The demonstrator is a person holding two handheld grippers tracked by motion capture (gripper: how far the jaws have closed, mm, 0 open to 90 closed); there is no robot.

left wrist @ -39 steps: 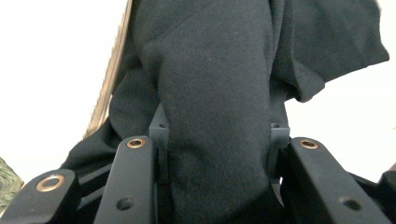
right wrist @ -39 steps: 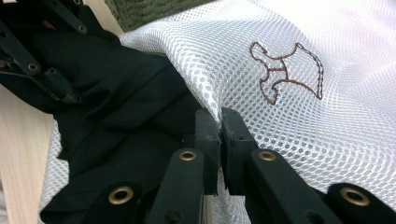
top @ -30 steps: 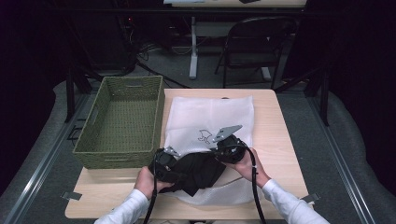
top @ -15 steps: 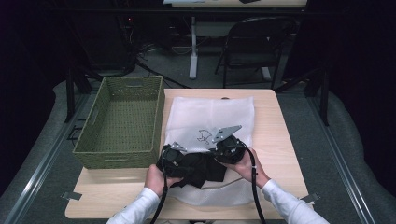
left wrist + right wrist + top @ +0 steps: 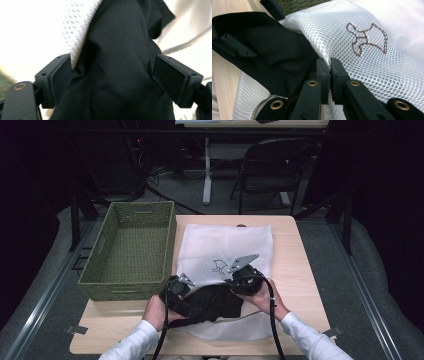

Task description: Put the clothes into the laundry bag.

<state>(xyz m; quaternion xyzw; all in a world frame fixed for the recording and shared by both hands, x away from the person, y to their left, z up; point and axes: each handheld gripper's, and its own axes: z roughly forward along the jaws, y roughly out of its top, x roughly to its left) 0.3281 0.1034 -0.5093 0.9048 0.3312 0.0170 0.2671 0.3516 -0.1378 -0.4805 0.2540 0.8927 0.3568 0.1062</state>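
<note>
A white mesh bag point(image 5: 225, 245) with an embroidered figure point(image 5: 367, 38) lies flat on the table. A black garment point(image 5: 215, 302) is bunched at the bag's near opening, partly under the mesh. My right gripper point(image 5: 329, 67) is shut on the edge of the mesh at the opening and holds it up; it also shows in the high view point(image 5: 245, 280). My left gripper point(image 5: 111, 75) has just been opening its jaws. They now stand wide apart, with the black garment point(image 5: 117, 62) lying loose between them. That gripper sits at the garment's left end point(image 5: 179, 290).
A green woven basket point(image 5: 130, 285) stands on the table's left side, close to the left hand. Bare wooden tabletop point(image 5: 292, 255) shows to the right of the bag. A dark folding chair point(image 5: 270, 165) stands beyond the far edge.
The left hand has nudged the black garment a little toward the bag's mouth. The right hand has kept still, holding the mesh edge.
</note>
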